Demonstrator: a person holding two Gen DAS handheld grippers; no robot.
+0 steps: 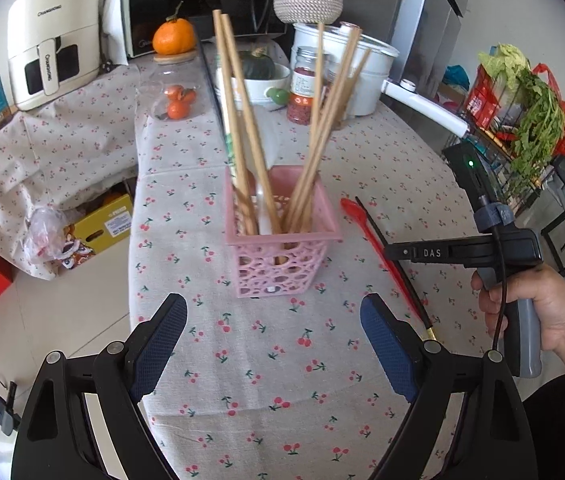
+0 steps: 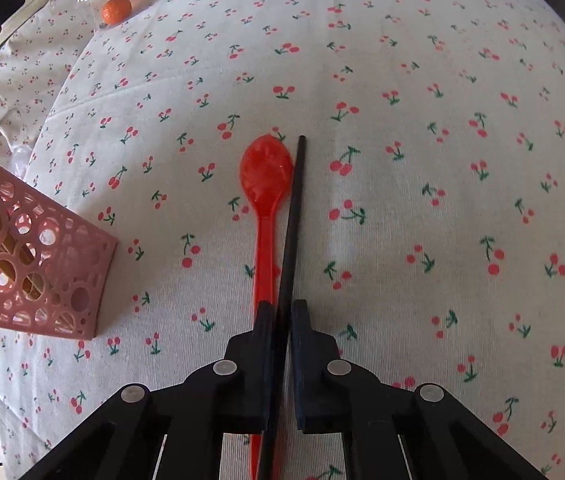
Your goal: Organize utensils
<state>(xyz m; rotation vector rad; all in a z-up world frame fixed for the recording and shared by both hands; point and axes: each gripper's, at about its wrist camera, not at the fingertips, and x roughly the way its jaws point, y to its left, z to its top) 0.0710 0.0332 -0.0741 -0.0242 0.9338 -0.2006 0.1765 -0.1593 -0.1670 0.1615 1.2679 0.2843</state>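
Observation:
A pink perforated utensil holder stands on the cherry-print tablecloth and holds several wooden chopsticks. It also shows at the left edge of the right wrist view. A red plastic spoon and a black chopstick lie side by side to the holder's right; both also show in the left wrist view, spoon, chopstick. My right gripper is shut on the black chopstick, just above the spoon's handle. My left gripper is open and empty in front of the holder.
At the table's far end stand a clear jar of tangerines, a bowl with a green squash, spice jars and a white pot. An air fryer sits at the left. Boxes lie on the floor.

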